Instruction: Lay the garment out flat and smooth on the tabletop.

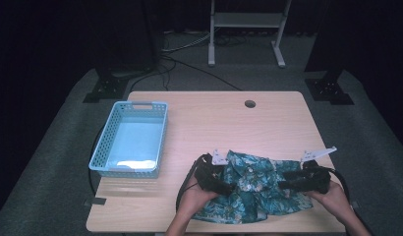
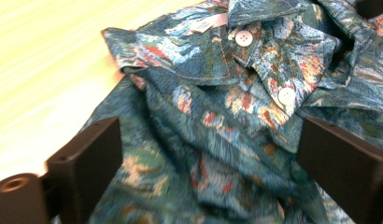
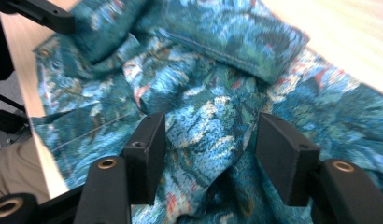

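We are working a crumpled teal patterned shirt (image 1: 253, 189) that is lying in a heap at the near edge of the table (image 1: 214, 118), between our two hands, well apart from the light blue basket (image 1: 132, 137) standing at the table's left side. Our left gripper (image 2: 206, 163) is sitting with its jaws spread wide, cloth bunched between them but not yet pinched; just ahead of it we are seeing the collar and two white buttons (image 2: 244, 38). Our right gripper (image 3: 210, 154) is partly open as well, a ridge of fabric rising between the jaws without being clamped, as far as we can judge. The risk, as we are reading it, is closing on a thick wad: several layers caught together would lift the shirt as a lump instead of spreading it. A jaw landing on a button could slip off. And since the shirt is sitting so close to the table's near edge, an uneven pull could drag part of it over.
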{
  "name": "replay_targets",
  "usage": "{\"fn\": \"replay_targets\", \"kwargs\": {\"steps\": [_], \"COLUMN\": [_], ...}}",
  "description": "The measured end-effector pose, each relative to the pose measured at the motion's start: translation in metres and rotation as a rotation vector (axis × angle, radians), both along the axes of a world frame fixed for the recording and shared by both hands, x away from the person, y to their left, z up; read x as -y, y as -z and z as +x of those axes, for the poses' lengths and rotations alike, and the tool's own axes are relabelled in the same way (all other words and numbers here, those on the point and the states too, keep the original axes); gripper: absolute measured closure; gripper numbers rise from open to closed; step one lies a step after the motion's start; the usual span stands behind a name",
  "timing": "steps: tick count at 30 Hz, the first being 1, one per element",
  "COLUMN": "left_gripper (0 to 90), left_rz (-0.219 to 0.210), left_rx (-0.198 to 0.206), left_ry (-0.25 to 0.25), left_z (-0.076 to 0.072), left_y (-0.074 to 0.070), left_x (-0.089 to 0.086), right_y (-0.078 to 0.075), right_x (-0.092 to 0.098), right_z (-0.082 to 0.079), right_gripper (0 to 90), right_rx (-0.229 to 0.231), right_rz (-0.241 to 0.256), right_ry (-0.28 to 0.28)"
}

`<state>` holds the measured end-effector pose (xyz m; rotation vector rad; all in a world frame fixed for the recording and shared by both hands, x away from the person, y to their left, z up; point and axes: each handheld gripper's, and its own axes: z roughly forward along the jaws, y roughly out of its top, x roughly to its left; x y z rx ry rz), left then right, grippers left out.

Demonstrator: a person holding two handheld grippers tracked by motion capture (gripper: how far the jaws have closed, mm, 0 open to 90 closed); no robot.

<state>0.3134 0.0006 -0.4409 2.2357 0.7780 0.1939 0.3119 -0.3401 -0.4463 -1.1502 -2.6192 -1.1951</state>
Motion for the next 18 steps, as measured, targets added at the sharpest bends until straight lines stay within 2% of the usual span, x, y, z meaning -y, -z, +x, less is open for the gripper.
{"fn": "replay_targets", "kwargs": {"steps": [2,4,6,8,10,11,14,18], "left_gripper": [9.1,13.9,14.7,22.8,26.9,32.6,45.2,58.1], "left_rz": [0.014,0.017,0.03,0.03,0.023,0.015,0.016,0.024], "left_rx": [-0.017,-0.028,-0.05,-0.062,-0.081,-0.086,-0.129,-0.123], "left_ry": [-0.004,0.006,0.0,0.013,0.014,0.02,0.05,0.084], "left_z": [0.004,0.007,0.011,0.013,0.014,0.014,0.014,0.01], "left_y": [0.003,0.007,0.011,0.015,0.018,0.019,0.022,0.022], "left_x": [0.004,0.007,0.008,0.008,0.006,0.005,0.003,0.0], "right_y": [0.004,0.007,0.009,0.009,0.011,0.011,0.01,0.004], "right_x": [-0.004,-0.006,-0.009,-0.011,-0.012,-0.013,-0.016,-0.022], "right_z": [0.002,0.003,0.002,0.001,0.0,-0.002,-0.005,-0.014], "right_gripper": [46.5,51.6,57.9,64.2,70.2,73.0,77.6,82.9], "right_rx": [-0.007,-0.01,-0.001,0.009,0.02,0.031,0.055,0.089], "right_rz": [-0.021,-0.03,-0.04,-0.046,-0.05,-0.054,-0.048,-0.051], "right_ry": [0.005,0.007,0.012,0.006,-0.005,-0.01,-0.02,-0.048]}}
